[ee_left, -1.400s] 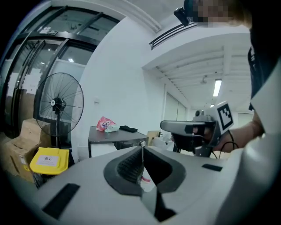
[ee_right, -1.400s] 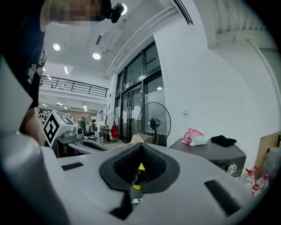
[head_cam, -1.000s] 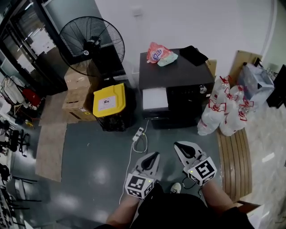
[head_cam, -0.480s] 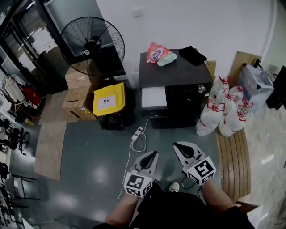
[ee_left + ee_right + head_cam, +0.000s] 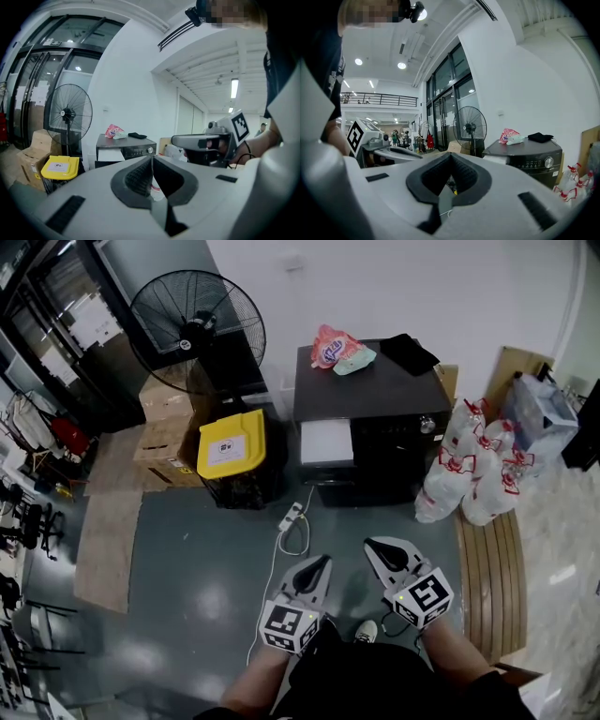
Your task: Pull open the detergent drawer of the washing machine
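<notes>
Lower centre of frame: left claw [image 5: 323, 564] and right claw [image 5: 372, 546], both pressed together and empty. Upper centre, well apart: washing machine [image 5: 384, 395], with the white detergent drawer [image 5: 326, 442] at its front left. Likely light, rigid plastic; grip its front lip.

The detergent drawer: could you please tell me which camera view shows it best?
The head view: the white detergent drawer shows whole and unobstructed. The left gripper view shows it small and far off; in the right gripper view only part of it clears the hand-held gripper.
</notes>
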